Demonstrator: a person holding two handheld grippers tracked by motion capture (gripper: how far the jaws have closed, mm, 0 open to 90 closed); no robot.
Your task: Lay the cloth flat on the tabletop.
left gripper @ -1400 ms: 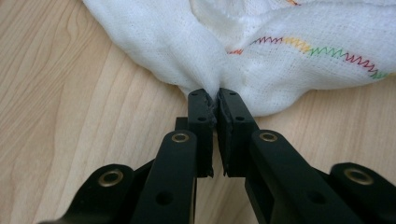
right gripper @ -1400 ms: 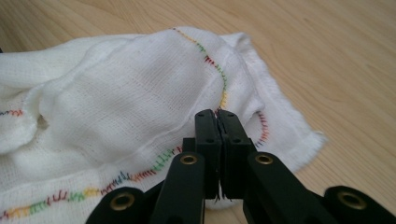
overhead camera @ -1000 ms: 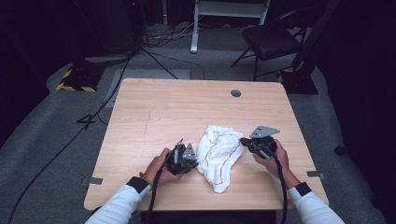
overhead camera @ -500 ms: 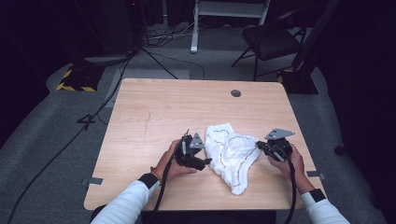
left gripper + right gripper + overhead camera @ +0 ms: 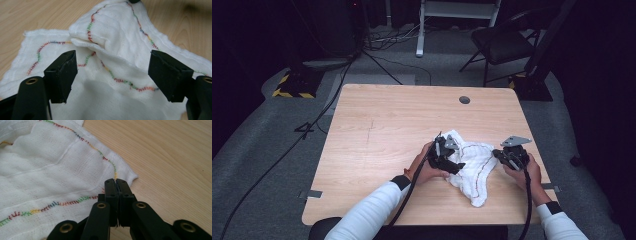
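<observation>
Spread wider now, the cloth lies under the just-opened left gripper, its corner pinched by the right gripper.

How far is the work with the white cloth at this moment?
Partly spread: the cloth lies on the table, one corner clamped in the shut right gripper. The left gripper has just been opening, its jaws wide above a raised fold. Left to do: flatten that fold and the bunched near corner.
</observation>
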